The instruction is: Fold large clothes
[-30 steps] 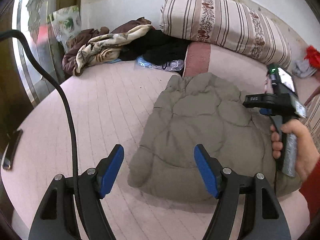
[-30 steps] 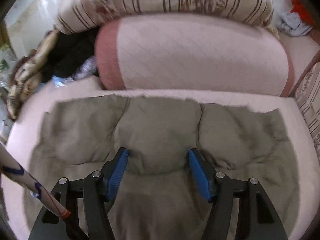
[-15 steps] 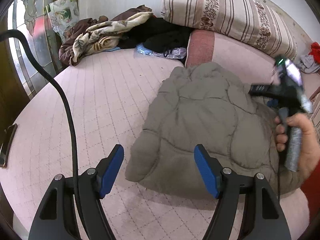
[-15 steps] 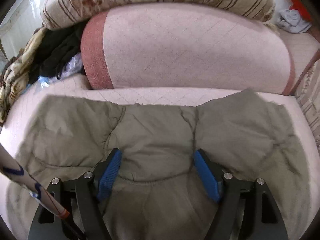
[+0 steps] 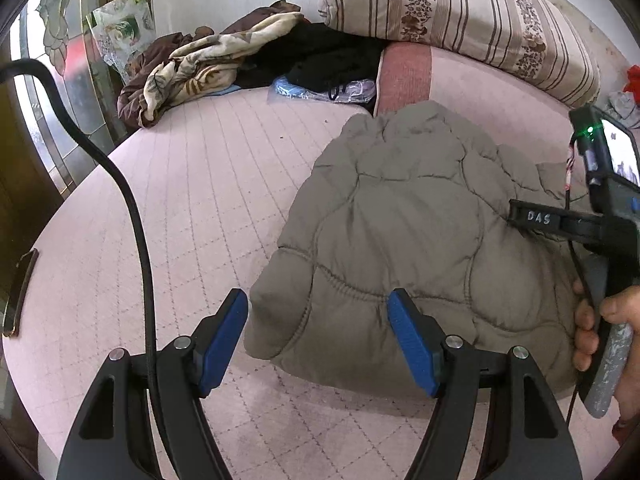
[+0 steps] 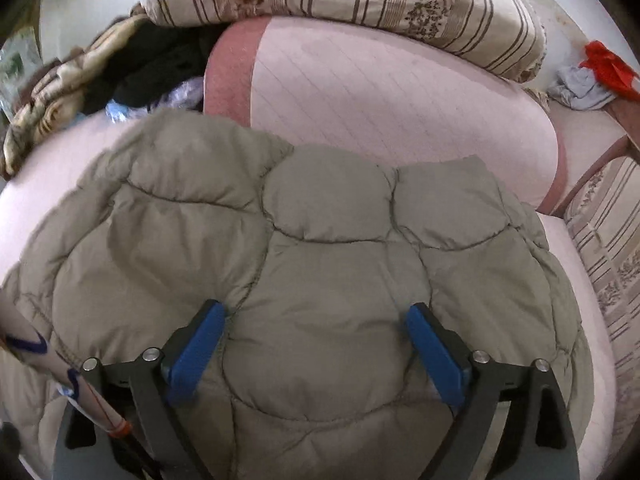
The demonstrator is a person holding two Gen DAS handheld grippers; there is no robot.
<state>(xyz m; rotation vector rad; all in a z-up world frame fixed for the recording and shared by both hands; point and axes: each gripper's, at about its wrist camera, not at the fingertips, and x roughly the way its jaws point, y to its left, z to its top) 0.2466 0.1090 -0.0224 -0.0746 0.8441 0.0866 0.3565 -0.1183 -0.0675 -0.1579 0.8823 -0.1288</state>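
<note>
Left wrist view: the left gripper point(image 5: 318, 338), jaws spread and empty, hovers at the near-left corner of the padded jacket point(image 5: 416, 240), folded on the pink bed point(image 5: 168, 208).

Right wrist view: the right gripper point(image 6: 316, 350), jaws likewise released, hangs over the jacket's middle (the nearer hand); striped bedding point(image 6: 360, 0) lies beyond.

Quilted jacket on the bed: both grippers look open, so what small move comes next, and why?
Probably close the left gripper on the near left corner of the quilted jacket: that corner lies between its open fingers, and the right gripper, also open, holds nothing.
</note>
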